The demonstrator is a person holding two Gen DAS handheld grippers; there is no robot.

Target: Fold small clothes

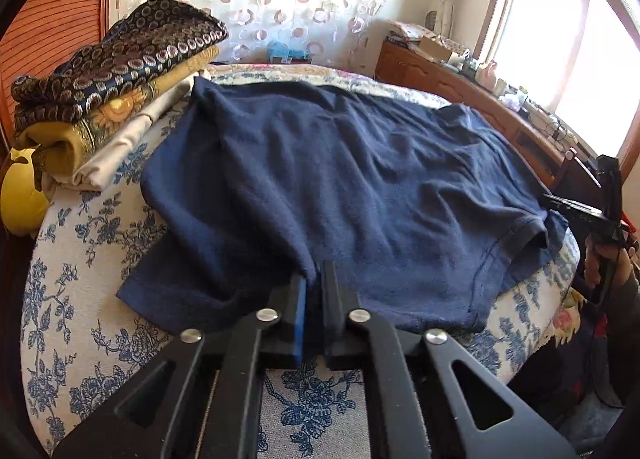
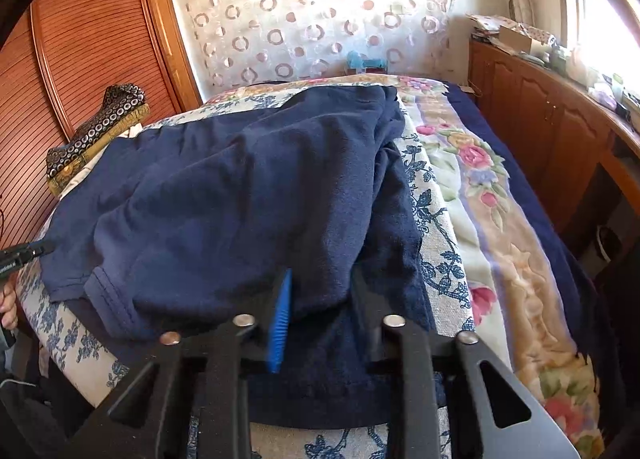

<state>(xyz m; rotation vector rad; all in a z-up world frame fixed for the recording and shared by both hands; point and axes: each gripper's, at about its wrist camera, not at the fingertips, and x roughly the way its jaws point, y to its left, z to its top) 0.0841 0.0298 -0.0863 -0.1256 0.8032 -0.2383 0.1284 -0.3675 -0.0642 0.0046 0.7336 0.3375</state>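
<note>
— On the bed [image 1: 72, 299], across the blue-flowered cover, lies our navy shirt [image 1: 340, 179], spread out but rumpled. Where do we have hold of it?

— Our left gripper [image 1: 316, 279] has its fingers [image 1: 298, 299] clenched on a pinch of the near edge. Our right gripper [image 2: 320, 291] has its fingers [image 2: 282, 311] spread apart, with a bunched fold of shirt between them; it grips nothing yet, as far as we can judge.

— What could go wrong from here?

— If we lift with the left alone, the cloth will likely drag and twist, since only one corner is caught. The pinch looks thin, so it may slip out under a pull. The right could also close on two layers at once, because the sleeve [image 2: 120, 299] lies folded under there.

— And how are we standing?

— Both grippers come in low from the near side of the bed, pointing across it, well apart. From the left view we see the right one at the far edge of the shirt, held in a hand [image 1: 596, 259]. The stack [image 1: 112, 79] of folded cloth sits beside the shirt, near the wardrobe [image 2: 80, 39].
</note>
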